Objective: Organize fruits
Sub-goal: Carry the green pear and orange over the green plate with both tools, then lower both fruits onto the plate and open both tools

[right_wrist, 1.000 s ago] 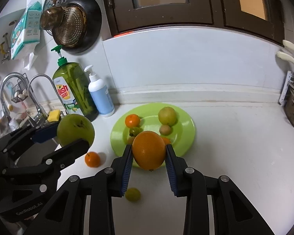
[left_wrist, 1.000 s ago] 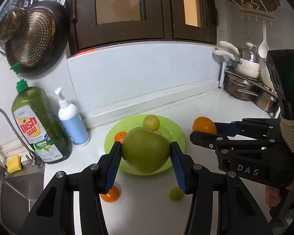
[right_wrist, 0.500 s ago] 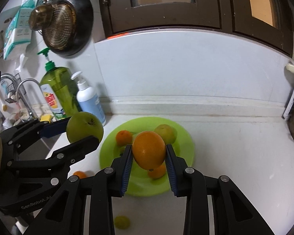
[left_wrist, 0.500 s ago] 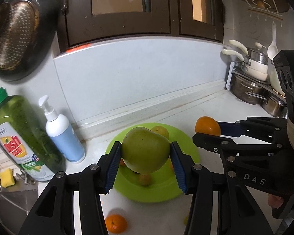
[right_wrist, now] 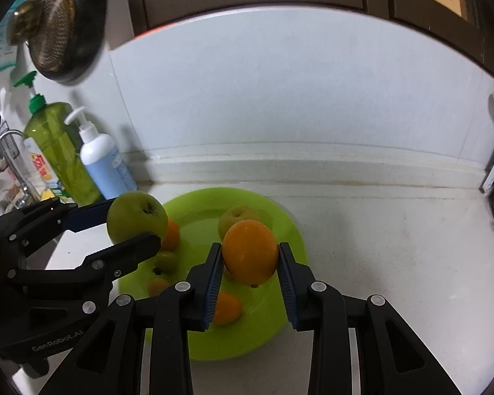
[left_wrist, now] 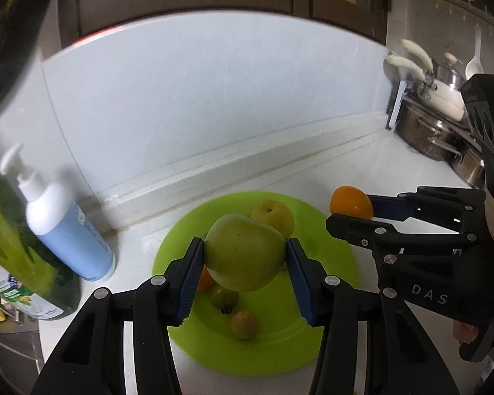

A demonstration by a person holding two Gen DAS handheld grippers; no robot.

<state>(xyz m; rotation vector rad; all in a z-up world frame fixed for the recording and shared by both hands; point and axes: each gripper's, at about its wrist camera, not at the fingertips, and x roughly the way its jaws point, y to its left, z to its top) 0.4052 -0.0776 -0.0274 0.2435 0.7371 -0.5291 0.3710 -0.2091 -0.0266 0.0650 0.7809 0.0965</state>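
My left gripper point(left_wrist: 244, 260) is shut on a large green apple point(left_wrist: 243, 251) and holds it above the green plate point(left_wrist: 332, 296). It also shows in the right wrist view point(right_wrist: 128, 227) with the apple point(right_wrist: 135, 215). My right gripper point(right_wrist: 249, 263) is shut on an orange point(right_wrist: 249, 252) above the plate point(right_wrist: 289, 230). It also shows in the left wrist view point(left_wrist: 349, 212) with the orange point(left_wrist: 350, 202). The plate holds a yellow-green fruit point(left_wrist: 275, 212), a small green fruit point(left_wrist: 224, 298), a small orange fruit point(left_wrist: 243, 324) and a partly hidden mandarin point(left_wrist: 205, 281).
A white and blue pump bottle point(left_wrist: 62, 227) and a green dish soap bottle point(left_wrist: 16, 256) stand left of the plate by the sink. Pots on a rack point(left_wrist: 441, 131) sit at the far right. The backsplash wall point(right_wrist: 280, 98) is close behind.
Both grippers have moved forward and lower over the plate with their fruits. The loose fruits on the counter in front of the plate have left view.
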